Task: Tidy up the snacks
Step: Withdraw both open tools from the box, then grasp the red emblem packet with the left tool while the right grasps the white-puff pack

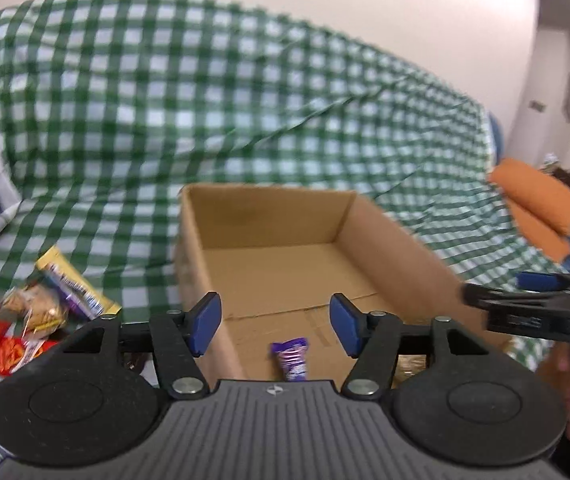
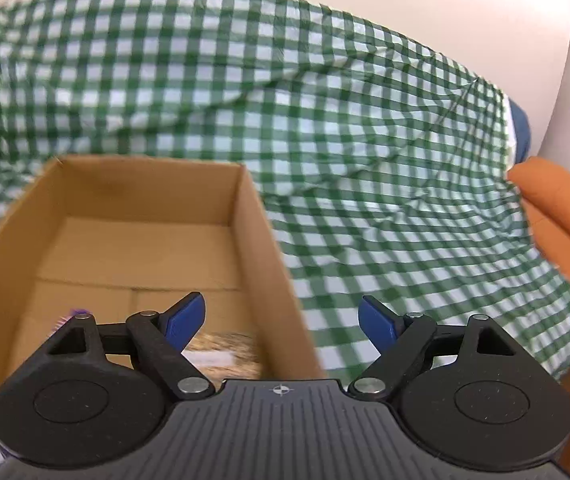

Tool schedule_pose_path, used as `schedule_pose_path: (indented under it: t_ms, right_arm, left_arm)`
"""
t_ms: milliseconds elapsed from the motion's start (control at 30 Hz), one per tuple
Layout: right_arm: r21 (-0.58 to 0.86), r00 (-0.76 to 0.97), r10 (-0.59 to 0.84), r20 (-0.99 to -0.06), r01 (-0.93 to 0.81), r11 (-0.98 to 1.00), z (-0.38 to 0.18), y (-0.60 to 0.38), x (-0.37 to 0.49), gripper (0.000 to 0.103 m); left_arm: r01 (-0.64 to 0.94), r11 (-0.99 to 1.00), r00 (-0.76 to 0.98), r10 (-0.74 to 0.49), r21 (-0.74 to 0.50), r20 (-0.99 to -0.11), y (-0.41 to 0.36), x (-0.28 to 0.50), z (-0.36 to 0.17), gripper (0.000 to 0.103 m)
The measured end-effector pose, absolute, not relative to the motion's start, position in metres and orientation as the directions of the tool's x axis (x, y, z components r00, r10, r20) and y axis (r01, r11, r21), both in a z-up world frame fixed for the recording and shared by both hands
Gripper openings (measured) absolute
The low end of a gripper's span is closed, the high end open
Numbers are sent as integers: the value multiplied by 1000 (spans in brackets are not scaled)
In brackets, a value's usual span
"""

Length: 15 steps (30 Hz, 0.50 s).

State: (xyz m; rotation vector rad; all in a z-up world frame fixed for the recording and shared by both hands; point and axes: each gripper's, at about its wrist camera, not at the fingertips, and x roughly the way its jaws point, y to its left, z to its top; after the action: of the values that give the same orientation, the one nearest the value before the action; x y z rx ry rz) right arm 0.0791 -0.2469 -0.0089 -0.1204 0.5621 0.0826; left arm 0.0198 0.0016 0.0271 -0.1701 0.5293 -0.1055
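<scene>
An open cardboard box [image 1: 349, 216] stands on a green checked cloth; it also shows in the right wrist view [image 2: 257, 232]. My left gripper [image 1: 277, 322] is open and empty above the box's near end. A purple snack packet [image 1: 291, 360] lies on the box floor just below it. A brownish packet [image 2: 225, 354] lies in the box's near right corner. My right gripper [image 2: 281, 320] is open and empty over the box's right wall; it shows in the left wrist view [image 1: 525, 304]. Loose snacks lie left of the box: a yellow-purple bar [image 1: 75, 282], a biscuit bag [image 1: 35, 306], red packets [image 1: 1, 346].
The green checked cloth [image 1: 165, 100] covers a sofa seat and backrest behind the box. Orange cushions [image 1: 537, 200] lie at the right end, also in the right wrist view [image 2: 565, 216]. A white wall rises behind.
</scene>
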Motion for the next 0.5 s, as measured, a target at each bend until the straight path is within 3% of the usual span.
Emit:
schedule_pose_path:
  t_ms: [233,300,367,433,500]
  right_arm:
    - [15,873,174,-456,-188,982,10,-217,57,80]
    - [33,877,214,-429,-222,975,15,-208,51,71]
    - [45,870,273,-410,-279,959,18,-196,45,53]
    - [49,855,327,-403,-337,940,21,-185,40,45]
    - [48,832,388,-398,-403,914,23,-171,34,40]
  left_arm:
    - [112,969,831,-213,-220,-514,34,10,55,62]
    - [123,970,801,-221,-208,-557,56,20,64,52]
    - [101,983,785,-173,-152,-595,79,33,70,40]
    - [84,991,761,-128,-99,-636,106,47,67,22]
    - [29,995,730,-83,-92,-679,137,59,56,16]
